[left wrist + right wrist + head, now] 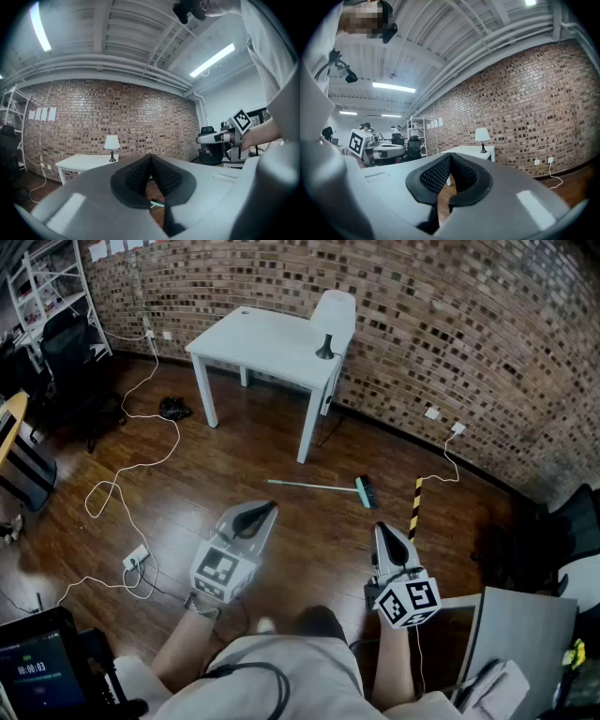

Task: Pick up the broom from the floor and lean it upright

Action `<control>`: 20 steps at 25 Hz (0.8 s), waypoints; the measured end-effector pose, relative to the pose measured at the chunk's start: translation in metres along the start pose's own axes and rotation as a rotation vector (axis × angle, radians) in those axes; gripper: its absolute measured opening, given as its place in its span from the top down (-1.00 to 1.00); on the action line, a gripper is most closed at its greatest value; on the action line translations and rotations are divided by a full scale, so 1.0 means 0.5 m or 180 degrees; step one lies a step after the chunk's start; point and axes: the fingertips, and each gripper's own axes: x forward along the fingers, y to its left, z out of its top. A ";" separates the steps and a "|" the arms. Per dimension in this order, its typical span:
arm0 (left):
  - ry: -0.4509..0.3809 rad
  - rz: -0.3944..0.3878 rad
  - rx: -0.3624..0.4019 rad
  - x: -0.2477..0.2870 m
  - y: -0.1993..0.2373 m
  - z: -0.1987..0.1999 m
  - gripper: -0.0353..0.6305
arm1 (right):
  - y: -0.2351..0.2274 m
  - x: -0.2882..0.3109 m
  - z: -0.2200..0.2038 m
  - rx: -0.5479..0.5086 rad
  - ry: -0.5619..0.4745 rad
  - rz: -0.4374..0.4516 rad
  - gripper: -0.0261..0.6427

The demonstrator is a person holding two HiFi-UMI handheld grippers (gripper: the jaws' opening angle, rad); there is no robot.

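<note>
Person's shirt front (281, 667) at the lower edge of the head view, a forearm on either side. Left gripper (267, 508): fingers pressed together, nothing between them. Right gripper (380, 528): fingers likewise pressed together, empty. Both held about level above the wooden floor (281, 549), well apart from the task's thing. Broom (317, 487): flat on the floor ahead, in front of the white table (262, 343), thin pale-green handle pointing left, brush head (366, 491) at right. Judged light; handle stiff, narrow, probably smooth and apt to roll; bristles soft. Best hold: on the handle, nearer the head for balance, then tilt upright against the brick wall (450, 343)
</note>
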 end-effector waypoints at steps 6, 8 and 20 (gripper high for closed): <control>0.0051 0.0021 0.0021 0.055 0.041 -0.019 0.89 | -0.032 0.064 -0.003 0.0018 0.0000 0.0036 0.88; 0.0088 0.0026 0.0020 0.081 0.053 -0.029 0.89 | -0.050 0.091 -0.008 0.0023 0.0013 0.0069 0.88; -0.0095 0.0329 0.0056 0.404 0.200 -0.018 0.89 | -0.328 0.382 0.023 -0.0046 -0.0028 0.0324 0.88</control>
